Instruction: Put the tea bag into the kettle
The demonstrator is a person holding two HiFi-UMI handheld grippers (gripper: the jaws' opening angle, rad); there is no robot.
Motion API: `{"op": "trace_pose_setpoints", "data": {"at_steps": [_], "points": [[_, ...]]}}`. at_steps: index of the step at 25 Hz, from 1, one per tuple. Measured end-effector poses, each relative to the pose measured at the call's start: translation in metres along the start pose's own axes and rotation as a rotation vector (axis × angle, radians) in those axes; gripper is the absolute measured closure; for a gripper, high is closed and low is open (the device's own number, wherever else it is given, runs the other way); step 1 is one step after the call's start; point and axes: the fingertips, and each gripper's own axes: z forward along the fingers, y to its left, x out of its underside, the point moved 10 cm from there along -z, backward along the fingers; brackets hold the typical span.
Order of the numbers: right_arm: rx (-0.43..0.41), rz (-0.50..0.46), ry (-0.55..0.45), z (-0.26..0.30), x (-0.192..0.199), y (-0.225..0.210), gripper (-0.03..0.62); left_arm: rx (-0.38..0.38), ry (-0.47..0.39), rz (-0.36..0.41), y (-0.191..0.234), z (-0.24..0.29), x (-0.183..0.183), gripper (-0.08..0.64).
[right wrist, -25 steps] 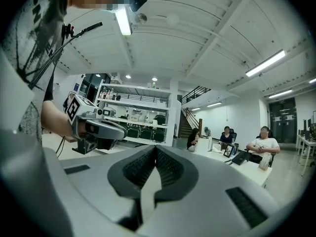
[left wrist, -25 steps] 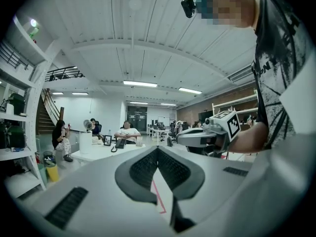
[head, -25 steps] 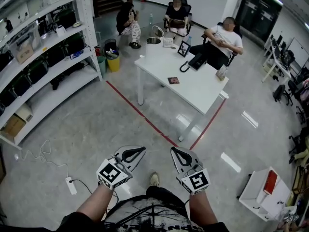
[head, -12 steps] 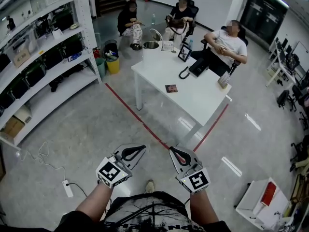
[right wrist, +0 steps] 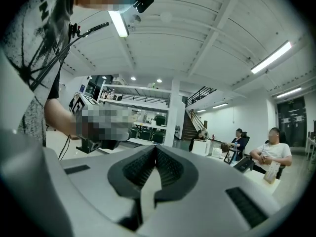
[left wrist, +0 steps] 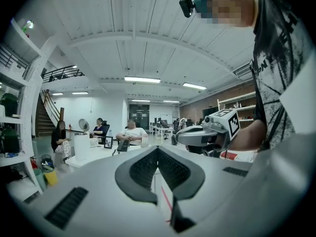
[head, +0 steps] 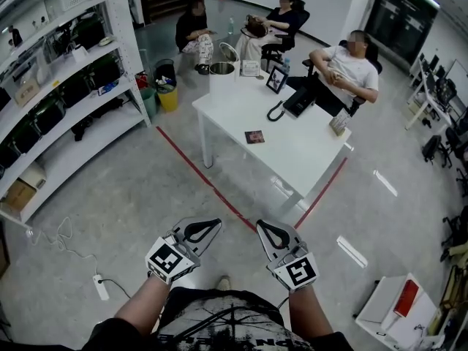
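Observation:
A white table (head: 307, 156) stands ahead in the head view. At its far left corner is the steel kettle (head: 221, 74) with its lid up. A small dark square packet, the tea bag (head: 254, 137), lies flat near the table's middle. My left gripper (head: 212, 227) and right gripper (head: 263, 229) are held side by side over the floor, well short of the table. Both are shut with nothing between the jaws. In the left gripper view the left gripper (left wrist: 157, 149) points at the kettle (left wrist: 80, 146). The right gripper (right wrist: 156, 149) also faces the table.
Shelving (head: 58, 86) runs along the left. A red tape line (head: 212, 189) crosses the floor before the table. Three people sit round the table's far side. A phone (head: 296, 101) and a picture frame (head: 276, 79) are on it. A power strip (head: 97, 287) lies on the floor at left.
The head view has swung so that the table sits more to the left and slightly closer. Both grippers keep the same pose, shut and empty.

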Motion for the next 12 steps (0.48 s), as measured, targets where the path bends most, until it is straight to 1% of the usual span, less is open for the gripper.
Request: {"op": "trace_pose_setpoints", "data": {"at_steps": [5,12], "points": [[0.004,0.011,0.016,0.002,0.007,-0.012,0.581,-0.003,0.007,-0.001,0.003,0.012,-0.001,0.552],[0.0,0.021,0.013,0.011,0.008,-0.02,0.581,-0.021,0.012,0.004,0.013,0.015,-0.001,0.551]]}}
